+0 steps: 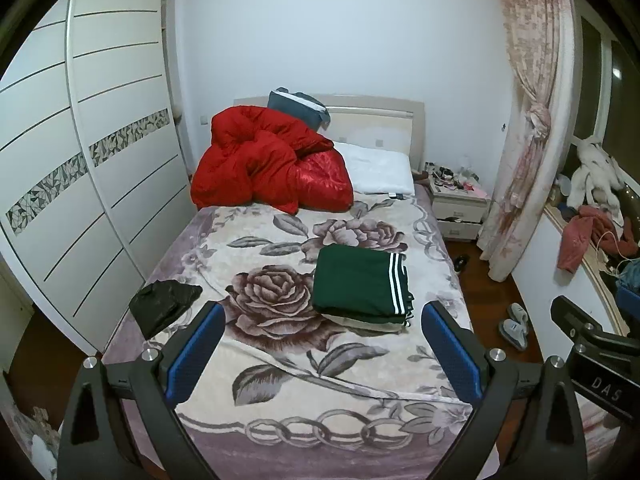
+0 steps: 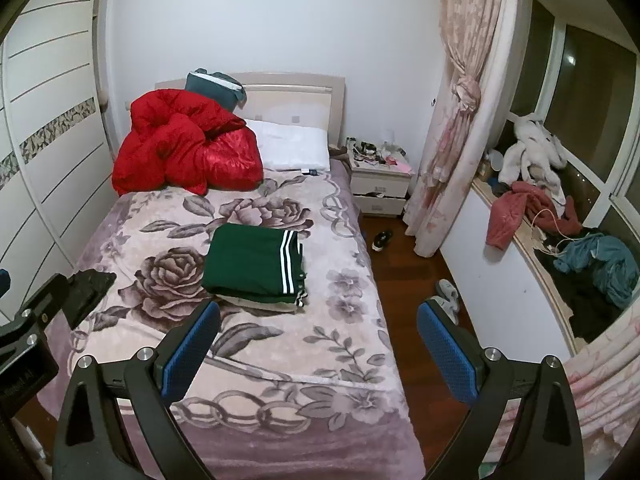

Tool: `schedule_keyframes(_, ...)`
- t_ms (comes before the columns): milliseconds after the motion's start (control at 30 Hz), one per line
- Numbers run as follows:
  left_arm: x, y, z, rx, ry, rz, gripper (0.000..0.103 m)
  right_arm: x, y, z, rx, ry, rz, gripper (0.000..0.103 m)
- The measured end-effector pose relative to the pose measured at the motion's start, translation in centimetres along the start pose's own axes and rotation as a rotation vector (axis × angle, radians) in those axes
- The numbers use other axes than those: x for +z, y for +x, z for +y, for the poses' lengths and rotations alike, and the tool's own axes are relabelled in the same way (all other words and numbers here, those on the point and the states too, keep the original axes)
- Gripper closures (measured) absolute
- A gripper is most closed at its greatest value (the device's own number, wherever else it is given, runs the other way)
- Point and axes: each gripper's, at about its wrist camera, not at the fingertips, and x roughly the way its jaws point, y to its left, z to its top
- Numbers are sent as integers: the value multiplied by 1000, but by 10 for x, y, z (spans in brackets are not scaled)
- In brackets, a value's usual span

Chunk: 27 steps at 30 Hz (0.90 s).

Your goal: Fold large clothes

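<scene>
The left gripper (image 1: 322,350) hangs above the floral blanket (image 1: 280,364) with its blue-padded jaws wide apart and empty. The right gripper (image 2: 318,346) is spread the same, holding nothing. Ahead of both, apart from the fingers, a folded green garment with white stripes (image 1: 360,282) tops a small stack mid-bed. Beyond lies a red quilt (image 1: 264,160); a black item (image 1: 164,300) sits left.

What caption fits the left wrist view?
Open left gripper above floral bed blanket, folded green striped garment lying ahead.
</scene>
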Motion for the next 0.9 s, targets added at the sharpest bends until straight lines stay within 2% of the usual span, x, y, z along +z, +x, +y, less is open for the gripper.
schedule_keyframes(600, 8, -11, -6, -10, 12, -12, 3, 2, -8, -1, -3, 6, -25, 3)
schedule_keyframes(900, 9, -18, -7, -12, 12, -26, 3, -9, -26, -8, 0, 13, -41, 3)
